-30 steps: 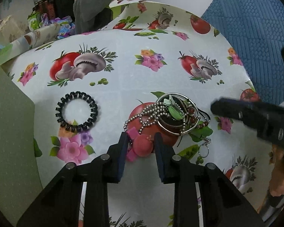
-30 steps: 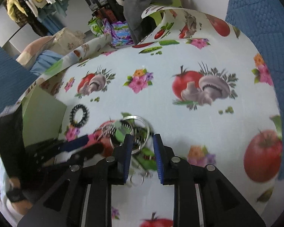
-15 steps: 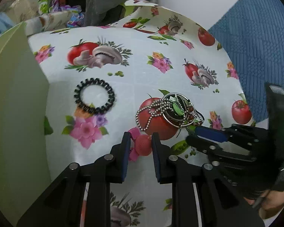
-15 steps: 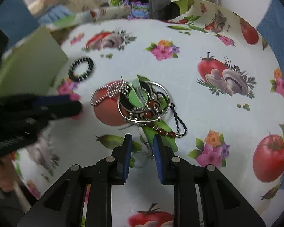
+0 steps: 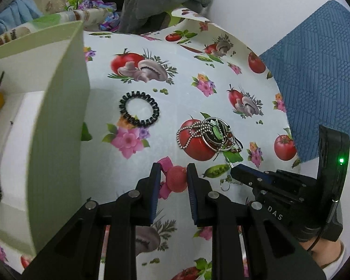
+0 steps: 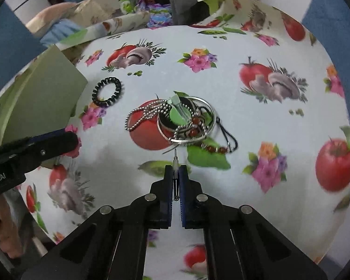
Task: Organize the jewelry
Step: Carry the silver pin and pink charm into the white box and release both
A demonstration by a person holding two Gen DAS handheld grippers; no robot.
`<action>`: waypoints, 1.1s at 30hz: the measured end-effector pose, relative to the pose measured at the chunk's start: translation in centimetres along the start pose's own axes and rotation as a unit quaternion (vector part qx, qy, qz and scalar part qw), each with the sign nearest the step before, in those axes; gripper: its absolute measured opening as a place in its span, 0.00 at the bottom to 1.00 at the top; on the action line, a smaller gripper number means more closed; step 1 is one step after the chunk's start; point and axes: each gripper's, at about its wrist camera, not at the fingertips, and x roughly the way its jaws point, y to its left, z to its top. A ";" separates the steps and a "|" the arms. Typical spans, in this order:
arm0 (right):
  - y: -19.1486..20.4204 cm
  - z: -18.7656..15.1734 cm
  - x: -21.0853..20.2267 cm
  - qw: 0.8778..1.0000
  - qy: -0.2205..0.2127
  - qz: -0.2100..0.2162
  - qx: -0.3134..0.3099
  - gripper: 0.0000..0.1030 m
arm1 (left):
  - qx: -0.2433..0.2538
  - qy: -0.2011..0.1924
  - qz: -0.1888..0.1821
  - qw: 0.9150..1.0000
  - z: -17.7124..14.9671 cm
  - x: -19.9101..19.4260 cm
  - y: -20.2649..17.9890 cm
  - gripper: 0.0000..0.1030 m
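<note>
Two grips in hand. Tangled jewelry pile (image 6: 175, 119) lies mid-table (image 6: 256, 140), light, snag-prone; I judge its chain end the best hold. My right gripper (image 6: 175, 175) clenches a thin metal chain end (image 6: 175, 161); left gripper (image 5: 173, 177) pinches a soft pink bobble (image 5: 176, 178).

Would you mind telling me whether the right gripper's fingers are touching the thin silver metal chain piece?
Touching. The right wrist view shows the right gripper with its blue pads pressed against both sides of the thin silver metal chain piece.
</note>
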 end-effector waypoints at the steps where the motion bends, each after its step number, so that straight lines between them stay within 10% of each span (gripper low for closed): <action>1: 0.1 -0.2 -0.3 1.000 -0.002 -0.001 0.008 0.03 | 0.001 0.002 0.001 1.000 -0.1 -0.3 0.0 0.22; 33: 12.6 9.6 -17.1 0.988 -0.154 0.014 0.010 0.03 | 0.034 -0.085 0.014 0.996 6.8 -17.9 3.3 0.22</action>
